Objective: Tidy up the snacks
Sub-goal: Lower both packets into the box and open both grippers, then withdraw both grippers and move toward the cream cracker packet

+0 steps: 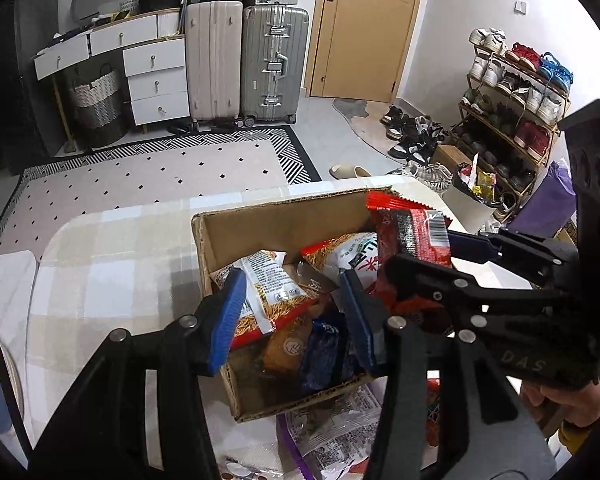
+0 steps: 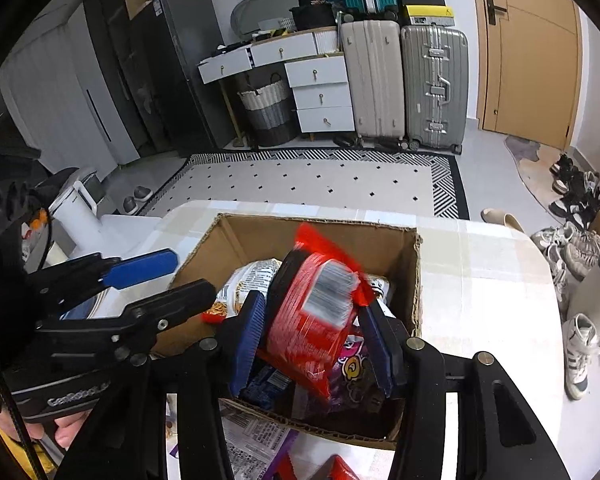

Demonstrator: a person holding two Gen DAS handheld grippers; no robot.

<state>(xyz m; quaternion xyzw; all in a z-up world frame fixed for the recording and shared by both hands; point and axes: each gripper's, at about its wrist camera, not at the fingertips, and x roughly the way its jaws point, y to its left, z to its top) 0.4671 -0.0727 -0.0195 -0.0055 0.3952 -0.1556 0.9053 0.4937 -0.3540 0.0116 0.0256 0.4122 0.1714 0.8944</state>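
Pinching the red pack [image 2: 316, 312] over the box [image 2: 414, 280], right gripper [image 2: 318, 340] holds light, crinkly, slippery film mid-body; left gripper [image 1: 292, 316] spread, empty.

Left gripper [image 1: 296, 316]: angled downward, blue fingers [image 1: 230, 320] parted, nothing pressed between them. Right gripper [image 2: 320, 336]: angled downward, fingers [image 2: 248, 332] closed against both sides of a red packet [image 2: 312, 320]. A bare hand [image 1: 572, 404] grips the right gripper's handle.
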